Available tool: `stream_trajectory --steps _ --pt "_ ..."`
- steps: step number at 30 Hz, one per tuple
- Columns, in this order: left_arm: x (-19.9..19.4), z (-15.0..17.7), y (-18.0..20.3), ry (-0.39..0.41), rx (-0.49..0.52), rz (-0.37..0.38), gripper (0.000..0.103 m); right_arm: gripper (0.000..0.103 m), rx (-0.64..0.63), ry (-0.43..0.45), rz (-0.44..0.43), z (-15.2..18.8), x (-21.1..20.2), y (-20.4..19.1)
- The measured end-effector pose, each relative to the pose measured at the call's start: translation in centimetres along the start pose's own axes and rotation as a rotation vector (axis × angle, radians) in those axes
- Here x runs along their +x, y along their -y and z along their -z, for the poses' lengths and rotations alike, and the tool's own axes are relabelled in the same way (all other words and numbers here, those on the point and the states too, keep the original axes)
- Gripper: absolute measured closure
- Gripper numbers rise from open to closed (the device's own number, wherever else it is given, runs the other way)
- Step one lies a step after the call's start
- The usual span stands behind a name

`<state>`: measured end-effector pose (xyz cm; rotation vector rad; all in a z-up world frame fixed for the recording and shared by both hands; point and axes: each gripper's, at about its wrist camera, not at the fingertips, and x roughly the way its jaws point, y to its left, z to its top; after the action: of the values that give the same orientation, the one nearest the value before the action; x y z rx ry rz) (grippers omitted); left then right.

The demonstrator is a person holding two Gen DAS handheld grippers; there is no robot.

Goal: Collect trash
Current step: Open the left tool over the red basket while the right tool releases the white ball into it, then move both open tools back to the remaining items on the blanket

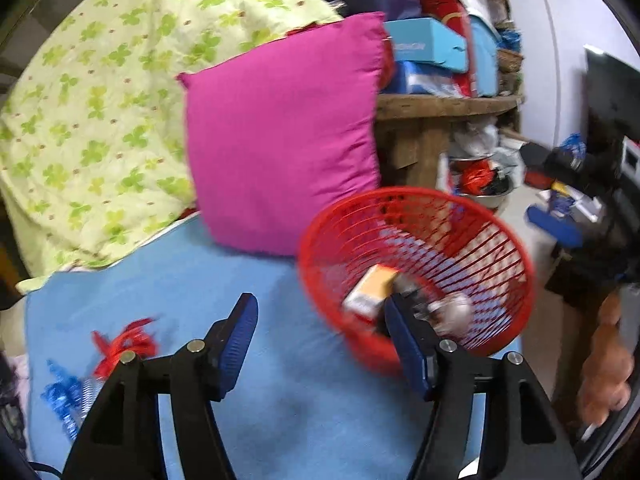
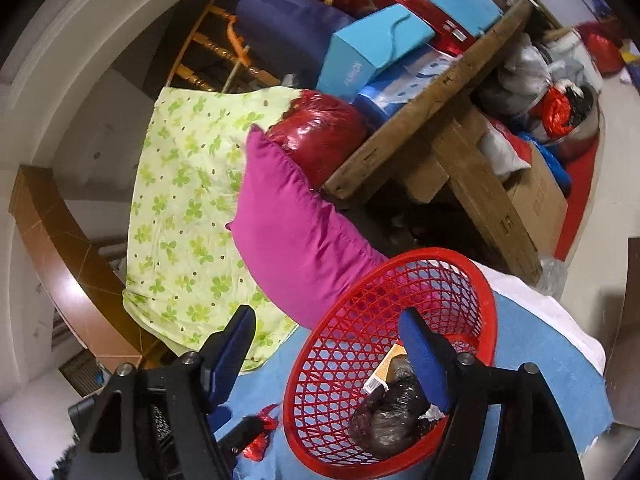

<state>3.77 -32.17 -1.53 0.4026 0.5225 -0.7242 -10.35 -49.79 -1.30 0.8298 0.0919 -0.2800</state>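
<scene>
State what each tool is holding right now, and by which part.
Nothing is held. The left tool stands open over the blue sheet; the right tool stands open at the red basket, pads pressing on nothing.

You're over a bed with a blue sheet (image 1: 192,280), a green clover-print quilt (image 1: 100,100) heaped at its far end and a magenta pillow (image 1: 280,140) propped up. Behind that, a rough wooden table (image 2: 440,128) stacked with blue and red boxes (image 2: 372,52), bags and a cardboard box (image 2: 536,196) stuffed underneath. Pale walls (image 1: 560,40), light floor (image 2: 600,220).
</scene>
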Motion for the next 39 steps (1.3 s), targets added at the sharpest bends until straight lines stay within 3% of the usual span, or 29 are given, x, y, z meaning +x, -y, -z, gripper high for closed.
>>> stream_trajectory --steps 9,14,21,28,31,39 --pt "-3.6 3.5 -5.6 0.000 -0.038 -0.201 0.033 0.025 -0.217 0.063 -0.085 3.7 0.0 -7.7" --pt "-5.5 5.3 -9.2 -0.001 -0.086 -0.267 0.032 0.025 -0.325 0.024 -0.137 7.2 1.5 -12.4" --pt "-7.3 10.1 -15.9 -0.035 -0.199 -0.353 0.031 0.025 -0.384 -0.089 -0.173 12.0 4.7 -16.5" --pt "-8.9 17.7 -25.1 -0.113 -0.372 -0.523 0.031 0.025 -0.427 -0.216 -0.148 16.0 8.1 -18.4" --pt "-9.6 20.0 -28.1 -0.123 -0.449 -0.563 0.031 0.025 -0.425 -0.282 -0.142 17.6 9.6 -19.1" --pt "-8.4 23.1 -31.1 -0.171 -0.559 -0.532 0.031 0.025 -0.462 -0.480 -0.119 22.6 13.3 -20.4"
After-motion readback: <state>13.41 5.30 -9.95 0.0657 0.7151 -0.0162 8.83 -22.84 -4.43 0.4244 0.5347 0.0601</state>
